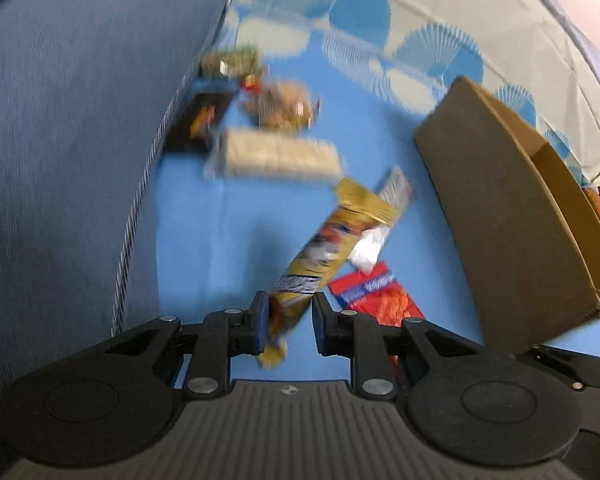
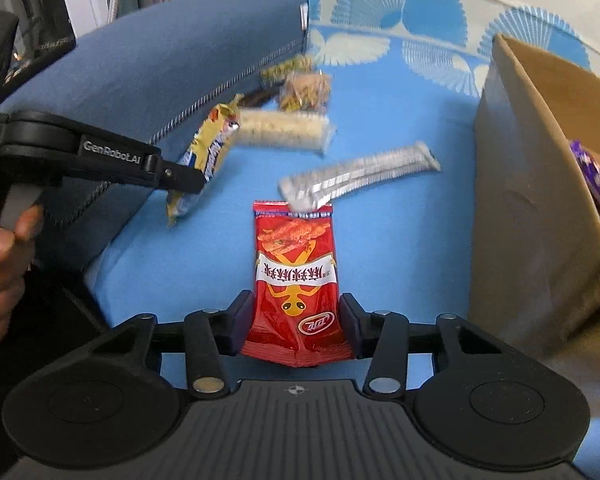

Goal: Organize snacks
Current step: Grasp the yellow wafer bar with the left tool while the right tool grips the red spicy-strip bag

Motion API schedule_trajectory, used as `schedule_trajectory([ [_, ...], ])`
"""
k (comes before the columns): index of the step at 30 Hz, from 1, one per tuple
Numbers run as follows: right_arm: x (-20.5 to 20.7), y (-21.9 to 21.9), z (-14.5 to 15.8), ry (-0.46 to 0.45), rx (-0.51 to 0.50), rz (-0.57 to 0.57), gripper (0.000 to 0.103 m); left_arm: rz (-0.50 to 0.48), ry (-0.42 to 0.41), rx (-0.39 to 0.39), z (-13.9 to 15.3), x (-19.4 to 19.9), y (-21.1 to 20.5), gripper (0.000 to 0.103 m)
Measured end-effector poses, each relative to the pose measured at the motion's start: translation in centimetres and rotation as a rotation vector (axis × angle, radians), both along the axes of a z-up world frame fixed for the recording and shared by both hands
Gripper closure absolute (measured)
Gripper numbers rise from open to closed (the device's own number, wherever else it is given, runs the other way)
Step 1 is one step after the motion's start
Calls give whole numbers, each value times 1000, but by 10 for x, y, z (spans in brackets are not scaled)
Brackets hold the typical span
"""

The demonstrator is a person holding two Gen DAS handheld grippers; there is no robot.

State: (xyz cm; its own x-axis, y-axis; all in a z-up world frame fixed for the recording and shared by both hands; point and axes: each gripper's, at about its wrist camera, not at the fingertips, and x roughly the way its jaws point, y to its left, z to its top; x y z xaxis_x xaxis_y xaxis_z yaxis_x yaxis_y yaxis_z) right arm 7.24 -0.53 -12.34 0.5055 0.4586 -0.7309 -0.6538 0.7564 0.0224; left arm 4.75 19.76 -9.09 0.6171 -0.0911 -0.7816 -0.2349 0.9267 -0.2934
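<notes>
Snacks, early stage: purple packet (image 2: 598, 184) inside cardboard box (image 2: 540, 216); left gripper (image 1: 287, 320) clamps yellow bar (image 1: 324, 256), right gripper (image 2: 296, 320) brackets red packet (image 2: 296, 280), both near box; five-odd items unpacked beyond.

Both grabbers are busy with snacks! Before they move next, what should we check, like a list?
1. Left gripper holds the yellow snack bar: ok, lifted off the sheet.
2. Right gripper around the red snack packet: ok, fingers at both sides.
3. Red packet actually squeezed: cannot tell.
4. Silver packet overlaps the red packet's far end: not ok, could drag.
5. Cardboard box open at right: ok.
6. Room inside box: cannot tell.
</notes>
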Motion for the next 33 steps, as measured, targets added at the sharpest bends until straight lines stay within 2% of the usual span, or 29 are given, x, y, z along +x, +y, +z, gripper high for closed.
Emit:
schedule_trajectory([
  [3, -8, -5, 1, 17, -4, 3, 51, 13, 23, -42, -2, -6, -1, 76],
  [5, -10, -6, 3, -2, 8, 13, 39, 16, 23, -43, -2, -6, -1, 68],
  [7, -11, -7, 4, -26, 26, 16, 33, 15, 30, -41, -4, -4, -2, 65],
  [11, -8, -7, -2, -36, 36, 18, 33, 22, 7, -42, -7, -3, -2, 63],
  [14, -6, -3, -5, -47, 39, 22, 30, 27, -17, -24, -6, 0, -2, 53],
  [17, -4, 0, -9, -49, 41, 20, 29, 34, -46, -4, -6, 6, -4, 38],
  [20, -3, 3, -13, -51, 31, 15, 29, 32, -73, 32, -6, 11, -8, 37],
  [25, -1, 3, -18, -57, 12, 9, 29, -39, -13, 124, -14, 24, -28, 39],
  [26, -1, 3, -19, -57, 9, 8, 29, -41, -4, 139, -16, 25, -29, 48],
  [27, 0, 3, -20, -57, 6, 7, 29, -37, -1, 149, -16, 25, -29, 62],
  [28, 1, 3, -21, -56, 3, 5, 29, -34, -2, 147, -16, 24, -29, 71],
  [29, 1, 3, -22, -56, 1, 3, 29, -35, -4, 136, -17, 23, -28, 77],
  [31, 1, 3, -23, -58, -2, 2, 32, -34, -16, 117, -15, 19, -26, 77],
  [33, -1, 3, -23, -68, -5, 13, 44, -30, -20, 110, -11, 13, -26, 77],
])
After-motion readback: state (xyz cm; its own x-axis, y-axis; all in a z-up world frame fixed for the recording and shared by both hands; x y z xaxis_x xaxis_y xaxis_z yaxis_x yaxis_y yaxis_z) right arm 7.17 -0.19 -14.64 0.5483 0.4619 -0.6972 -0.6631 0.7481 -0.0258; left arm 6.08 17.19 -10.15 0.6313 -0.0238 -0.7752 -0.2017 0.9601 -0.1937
